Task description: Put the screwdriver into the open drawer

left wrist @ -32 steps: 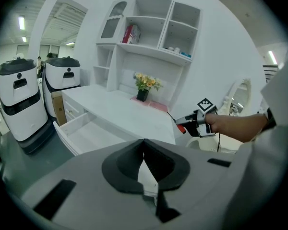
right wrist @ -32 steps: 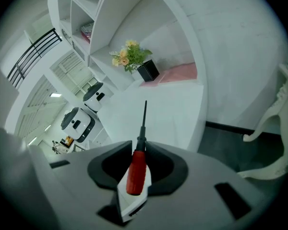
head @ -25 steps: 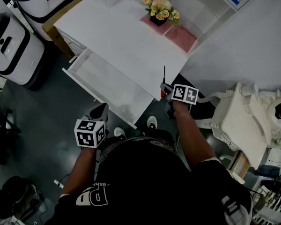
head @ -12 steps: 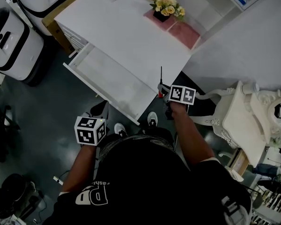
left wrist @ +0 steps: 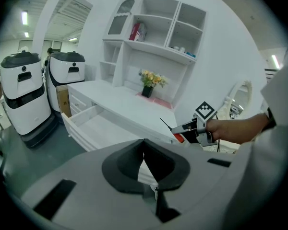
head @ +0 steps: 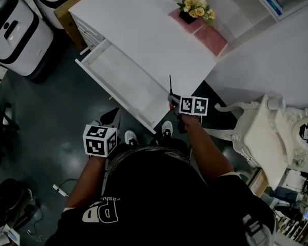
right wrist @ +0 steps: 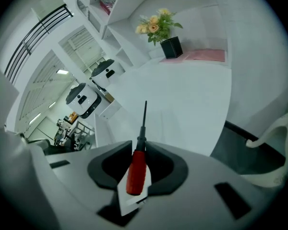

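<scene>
A screwdriver (right wrist: pixel 137 169) with a red handle and a thin black shaft is clamped in my right gripper (right wrist: pixel 140 150), shaft pointing forward over the white desk. In the head view the right gripper (head: pixel 173 100) hangs at the desk's near corner, just right of the open white drawer (head: pixel 126 81), with the screwdriver (head: pixel 171 105) pointing away from me. The drawer looks empty. My left gripper (head: pixel 112 118) is low over the dark floor in front of the drawer, its jaws together on nothing. The left gripper view shows its jaw tips (left wrist: pixel 144 143), the drawer (left wrist: pixel 93 126) and the right gripper (left wrist: pixel 194 131).
A flower pot (head: pixel 195 6) on a pink mat (head: pixel 208 35) stands at the desk's far side. White machines (head: pixel 10 35) stand on the floor at left, beside a cardboard box (head: pixel 66 19). An ornate white chair (head: pixel 267 132) is close on the right.
My right gripper has carried the screwdriver a little left, toward the drawer's near end. The left gripper has hardly shifted.
</scene>
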{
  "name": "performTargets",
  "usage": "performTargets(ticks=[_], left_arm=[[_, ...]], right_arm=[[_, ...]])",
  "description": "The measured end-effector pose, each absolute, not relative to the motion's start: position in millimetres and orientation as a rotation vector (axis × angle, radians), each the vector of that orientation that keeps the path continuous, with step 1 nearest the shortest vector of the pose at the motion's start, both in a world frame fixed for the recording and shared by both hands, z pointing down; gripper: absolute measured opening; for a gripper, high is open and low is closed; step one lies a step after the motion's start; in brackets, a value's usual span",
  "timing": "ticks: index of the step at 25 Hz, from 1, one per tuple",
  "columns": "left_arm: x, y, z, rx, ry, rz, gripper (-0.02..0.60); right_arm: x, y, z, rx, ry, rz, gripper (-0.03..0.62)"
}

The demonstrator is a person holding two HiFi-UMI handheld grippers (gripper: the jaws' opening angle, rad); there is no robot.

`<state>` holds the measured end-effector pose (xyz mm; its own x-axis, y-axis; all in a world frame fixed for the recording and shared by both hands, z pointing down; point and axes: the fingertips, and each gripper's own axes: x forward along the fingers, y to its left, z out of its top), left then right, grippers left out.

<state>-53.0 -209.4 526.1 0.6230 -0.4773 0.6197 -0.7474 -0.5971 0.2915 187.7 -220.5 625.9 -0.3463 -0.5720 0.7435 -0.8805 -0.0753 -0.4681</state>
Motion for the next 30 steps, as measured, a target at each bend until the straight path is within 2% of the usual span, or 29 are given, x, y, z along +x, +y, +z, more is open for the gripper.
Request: performTargets(ticks=[12,30], left_arm=[[-76.6,-204.1,530.3,2.254,-1.038,0.631,0.015],[-108.5,-202.4,538.7,2.172,-1.13,0.599,0.015]], right_arm=[[141.7,-217.8,648.7,1.338,-1.902,1.161,0.095],[106.4,-228.7,695.4,1.117,-1.854,1.005,0.095]])
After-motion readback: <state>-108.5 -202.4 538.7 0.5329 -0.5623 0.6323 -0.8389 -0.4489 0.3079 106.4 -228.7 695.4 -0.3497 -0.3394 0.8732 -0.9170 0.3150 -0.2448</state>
